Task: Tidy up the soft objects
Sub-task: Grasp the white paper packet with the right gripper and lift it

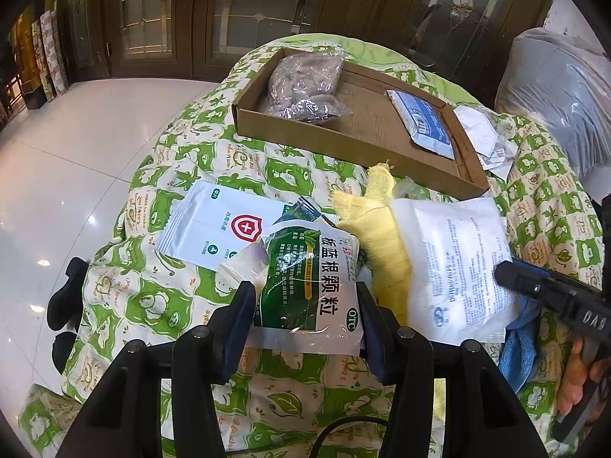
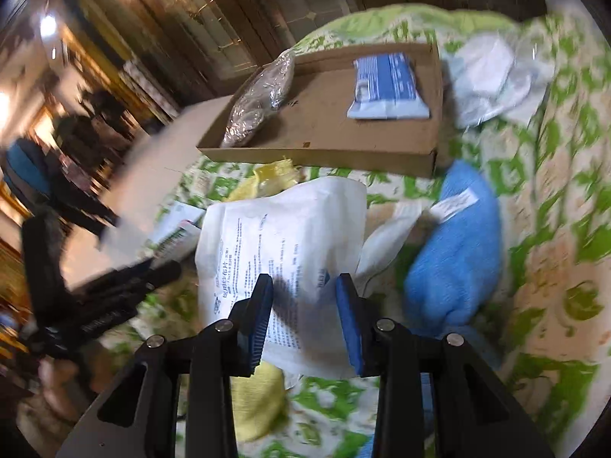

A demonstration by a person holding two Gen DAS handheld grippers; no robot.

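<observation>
The left gripper (image 1: 307, 305) is gripping the green granule packet (image 1: 311, 278) by its sides, while the right gripper (image 2: 305, 320) is closing around the white gauze pouch (image 2: 282, 236) on the quilt (image 2: 553, 229); its grip looks unsure. Both should be lifting clear of the cardboard tray (image 1: 343, 145) wall; its middle is standing free.

Black left gripper (image 1: 305, 328) frame, 2 blue-padded fingers (image 1: 235, 324), silver screws.
</observation>
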